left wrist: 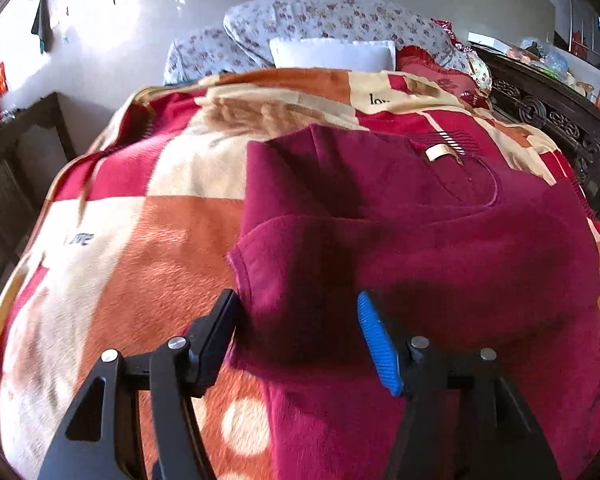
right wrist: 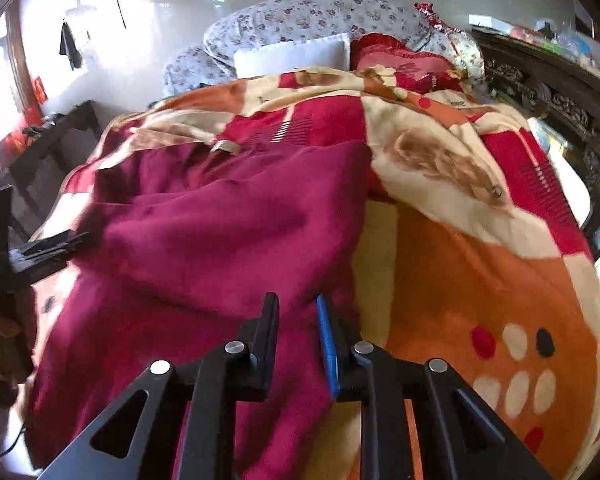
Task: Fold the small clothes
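Left wrist view. My left gripper (left wrist: 298,322) hangs over the near-left edge of the maroon shirt (left wrist: 440,240), fingers wide apart, nothing between them but the cloth below. The black finger (left wrist: 220,328) sits just off the shirt's left hem; the blue pad (left wrist: 378,344) is over the fabric. The shirt lies on the blanket (left wrist: 148,248), partly folded, a sleeve flap doubled over on the left, its neckline far right with a tan label (left wrist: 439,153). Far end: a white pillow (left wrist: 334,54) against a floral quilt (left wrist: 332,20). Carved dark headboard (left wrist: 548,116) along the right. Only this view shows the neckline curve.

Right wrist view. My right gripper (right wrist: 298,320) has its fingers close together but with a gap; cloth sits there, and I cannot tell whether they pinch it. It is at the shirt's (right wrist: 220,232) near-right edge, where the fabric bunches in ridges. This view alone shows the left gripper (right wrist: 48,248) from outside, at the shirt's left side, and the blanket's (right wrist: 480,280) bare right half with dots. The pillow (right wrist: 292,56) and quilt (right wrist: 320,16) are far again.
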`<state>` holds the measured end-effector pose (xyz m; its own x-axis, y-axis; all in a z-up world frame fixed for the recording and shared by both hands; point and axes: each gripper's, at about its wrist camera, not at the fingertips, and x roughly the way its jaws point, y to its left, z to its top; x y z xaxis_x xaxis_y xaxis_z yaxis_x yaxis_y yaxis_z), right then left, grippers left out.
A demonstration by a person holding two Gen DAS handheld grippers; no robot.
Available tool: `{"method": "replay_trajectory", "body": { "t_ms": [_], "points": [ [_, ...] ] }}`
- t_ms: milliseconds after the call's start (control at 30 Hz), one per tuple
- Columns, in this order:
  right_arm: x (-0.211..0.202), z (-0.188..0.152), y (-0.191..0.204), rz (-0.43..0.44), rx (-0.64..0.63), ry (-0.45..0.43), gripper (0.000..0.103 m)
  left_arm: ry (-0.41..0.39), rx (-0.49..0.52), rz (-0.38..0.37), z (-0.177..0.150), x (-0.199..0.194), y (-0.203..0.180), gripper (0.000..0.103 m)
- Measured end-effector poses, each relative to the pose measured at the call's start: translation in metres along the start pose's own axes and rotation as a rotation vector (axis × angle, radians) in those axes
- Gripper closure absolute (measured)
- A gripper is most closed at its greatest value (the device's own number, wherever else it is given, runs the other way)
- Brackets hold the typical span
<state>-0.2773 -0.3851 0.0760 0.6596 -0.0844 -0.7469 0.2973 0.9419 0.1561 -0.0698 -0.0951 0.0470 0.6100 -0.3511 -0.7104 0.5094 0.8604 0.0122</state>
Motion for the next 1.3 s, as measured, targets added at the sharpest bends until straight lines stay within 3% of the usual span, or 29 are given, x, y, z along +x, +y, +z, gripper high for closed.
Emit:
{"method": "replay_trajectory", "body": {
  "t_ms": [300, 400, 667, 933, 1000, 1067, 1100, 1300],
  "points": [
    [-0.017, -0.036, 0.018, 0.1, 0.037, 0.07, 0.08, -0.018, 0.028, 0.011, -0.024, -0.038, -0.007, 0.037],
    [-0.014, -0.049, 0.022, 0.121, 0.052, 0.1, 0.069, -0.017, 0.021, 0.003, -0.034, -0.047, -0.009, 0.034],
    [0.006, -0.073, 0.02, 0.06, 0.052, 0.159, 0.066, 0.024, 0.003, 0.012, -0.059, -0.055, -0.005, 0.033],
    [-0.01, -0.081, 0.017, 0.029, 0.028, 0.162, 0.065, 0.05, -0.035, 0.003, -0.079, -0.069, 0.006, 0.033],
    [-0.018, -0.085, 0.017, 0.036, 0.032, 0.157, 0.06, 0.065, -0.058, -0.015, -0.087, -0.074, 0.012, 0.031],
    [-0.029, -0.09, 0.018, 0.021, 0.023, 0.147, 0.045, 0.074, -0.082, -0.032, -0.094, -0.08, 0.018, 0.028],
    [-0.033, -0.092, 0.02, 0.008, 0.013, 0.142, 0.042, 0.08, -0.095, -0.044, -0.098, -0.084, 0.021, 0.027],
    [-0.064, -0.114, 0.014, 0.082, 0.06, 0.123, 0.041, 0.094, -0.11, -0.057, -0.119, -0.107, 0.029, 0.027]
  ]
}}
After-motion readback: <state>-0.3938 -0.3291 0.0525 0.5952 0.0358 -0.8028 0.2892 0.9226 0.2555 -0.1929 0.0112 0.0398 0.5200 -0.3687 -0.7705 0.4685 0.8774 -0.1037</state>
